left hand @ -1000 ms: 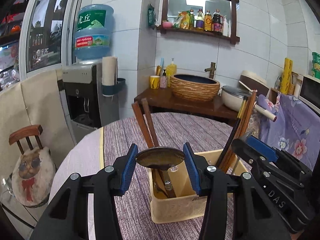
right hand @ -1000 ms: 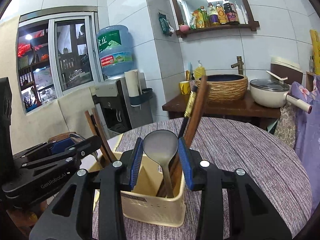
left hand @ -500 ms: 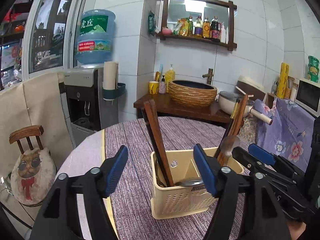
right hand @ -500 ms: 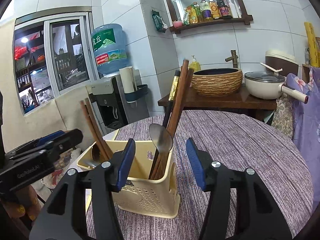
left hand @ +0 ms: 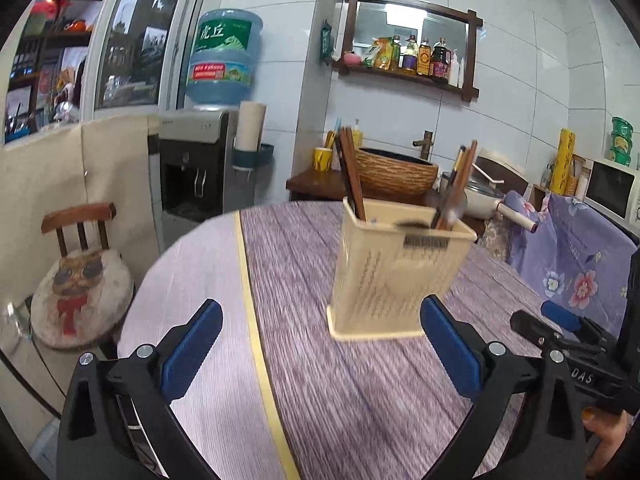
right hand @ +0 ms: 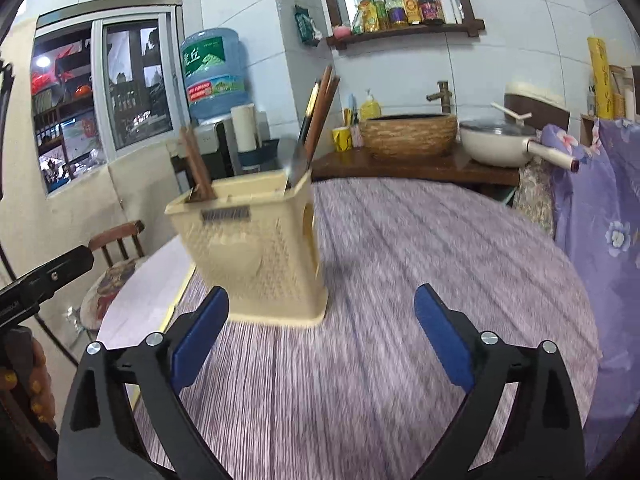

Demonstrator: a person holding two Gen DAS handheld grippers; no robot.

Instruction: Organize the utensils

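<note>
A: Left wrist view, nearest item first?
B: The left gripper (left hand: pixel 320 344). Its jaws have just been opening and now stand spread wide, with only bare tablecloth between the blue pads (left hand: pixel 192 352).

A: Right wrist view, same question.
B: The right gripper (right hand: pixel 322 336). Its jaws have likewise just been opening, are released, and grasp nothing.

A: Location of the utensil holder?
B: The cream utensil holder (left hand: pixel 394 268) stands upright on the purple-striped round table (left hand: pixel 360 400), beyond both sets of pads and touching neither.

A: Contents?
B: Brown chopsticks (right hand: pixel 198 168) lean in one end compartment. More chopsticks (right hand: pixel 320 108) and a metal spoon (right hand: pixel 297 164) stand in the opposite end.

A: Farther back?
B: A wicker-wrapped basin (right hand: pixel 408 134) and a white pan (right hand: pixel 500 144) sit on a wooden counter (right hand: pixel 416 168).
</note>
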